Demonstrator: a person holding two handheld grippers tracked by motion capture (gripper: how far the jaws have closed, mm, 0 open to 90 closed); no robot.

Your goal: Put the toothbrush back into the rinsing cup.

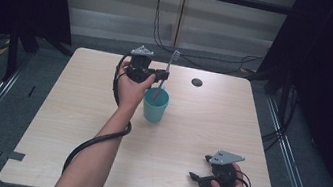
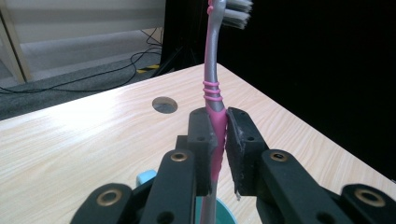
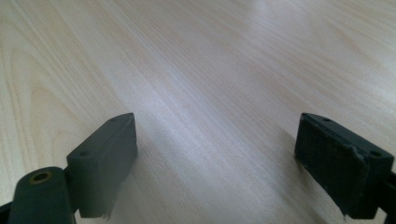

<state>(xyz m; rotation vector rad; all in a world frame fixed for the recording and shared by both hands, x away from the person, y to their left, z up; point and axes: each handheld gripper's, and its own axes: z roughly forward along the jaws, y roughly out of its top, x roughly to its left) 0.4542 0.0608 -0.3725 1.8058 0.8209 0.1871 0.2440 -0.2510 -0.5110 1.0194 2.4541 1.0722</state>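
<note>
Right gripper (image 1: pixel 203 173): near table (image 1: pixel 197 139) edge, jaws wide apart, nothing between them. Farther back, left gripper (image 1: pixel 163 77): jaws clamped on the pink toothbrush (image 1: pixel 165 75) handle. Toothbrush stands nearly upright, bristles up, lower end inside the teal cup (image 1: pixel 154 107).

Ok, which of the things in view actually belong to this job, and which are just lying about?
In the job:
- toothbrush, pink and grey, bristles up, clamped in the left gripper
- teal cup, with the brush's lower end in it

Lying about:
- right gripper, fingers apart, nothing between them, low over the table
- round hole in the tabletop
- floor cables behind the table
</note>
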